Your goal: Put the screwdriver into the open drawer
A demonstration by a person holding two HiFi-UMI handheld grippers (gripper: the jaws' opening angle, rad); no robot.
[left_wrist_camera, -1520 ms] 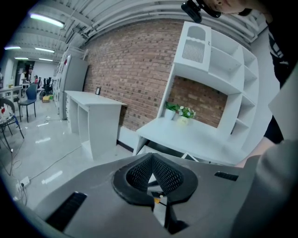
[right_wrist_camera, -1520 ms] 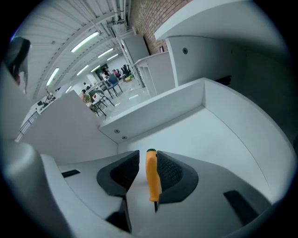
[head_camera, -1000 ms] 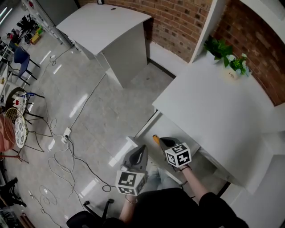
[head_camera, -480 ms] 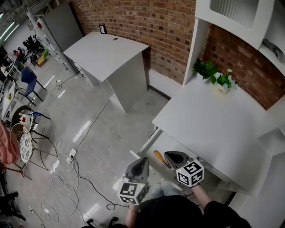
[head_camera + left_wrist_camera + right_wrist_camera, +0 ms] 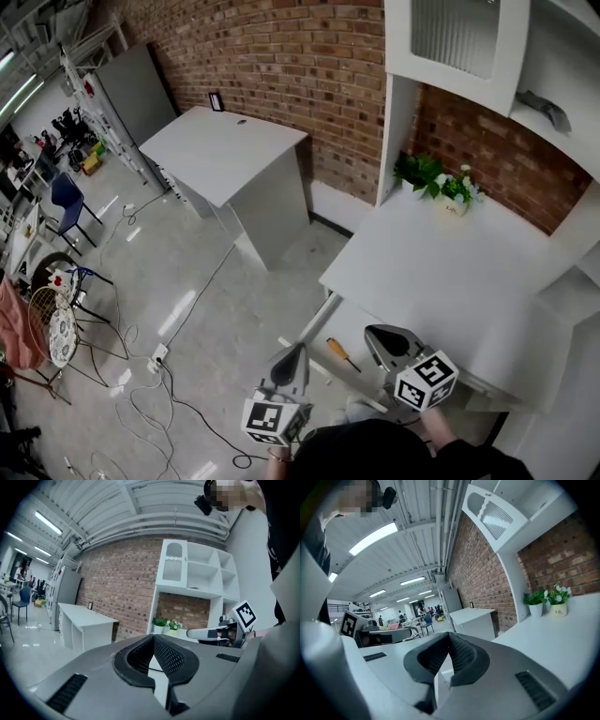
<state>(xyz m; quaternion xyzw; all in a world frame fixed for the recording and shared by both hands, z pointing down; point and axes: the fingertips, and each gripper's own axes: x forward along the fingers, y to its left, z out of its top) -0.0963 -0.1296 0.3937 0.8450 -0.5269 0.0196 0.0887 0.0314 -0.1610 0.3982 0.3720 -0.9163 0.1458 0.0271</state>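
Screwdriver (image 5: 342, 354): lies flat on the floor of the open drawer (image 5: 328, 328), orange handle at the far-left end, dark shaft running toward the near right. Nothing touches it.

Change over the last second: at first the orange handle sat right at the tip of the right gripper (image 5: 373, 334), over the drawer. Half a second later the screwdriver was lying in the drawer with the gripper just beside it. Now the gap is wider, and the gripper sits to the right of the tool and clear of it. The head camera has also tipped up, so more of the brick wall and the shelving shows. Some of the shift in the picture is therefore the camera, not the tool.

Right gripper, own view: the two jaws meet at the tips, with only the small hollow behind them, and nothing is between them. It looks out along the white desk (image 5: 441, 272) toward the far wall, not down at the drawer.

Left gripper (image 5: 296, 349): held at the near left of the drawer, outside it, over the floor. Own view: jaws together at the tips, nothing held. It has played no visible part in the placing.

Judgement: the screwdriver is released and at rest inside the drawer, so the placing looks done. The drawer stands open, and the task does not ask for it to be shut.
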